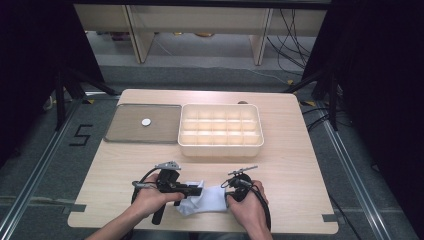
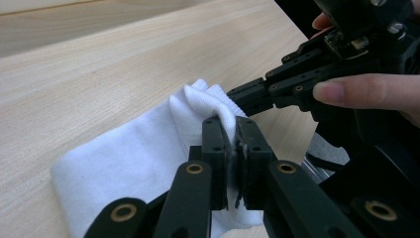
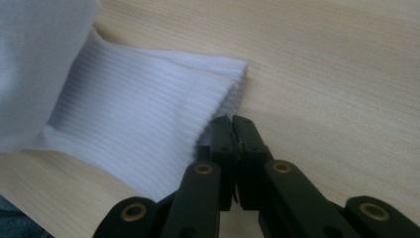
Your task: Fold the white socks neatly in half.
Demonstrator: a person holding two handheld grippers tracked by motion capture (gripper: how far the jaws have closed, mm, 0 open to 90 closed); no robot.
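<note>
- Mid-handling, by the look of it: white sock (image 1: 207, 200) partly bunched at the table's (image 1: 280, 165) near edge, not yet flat or folded.
- Left gripper (image 2: 229, 144) clamped tight on a raised fold of soft knit.
- Right gripper (image 3: 232, 136) pinched narrow at the ribbed cuff's edge (image 3: 218, 99); cloth seemingly caught between the jaws.
- Farther back, well apart: cream plastic divided box (image 1: 220, 145), empty, beside a flat grey tray (image 1: 125, 132) bearing a small white disc (image 1: 146, 122).
- Pale wood-grain top, smooth.

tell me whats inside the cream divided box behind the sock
The cream divided box shows rows of compartments that look empty from the high view. Its near wall hides the floors of the front row.
</note>
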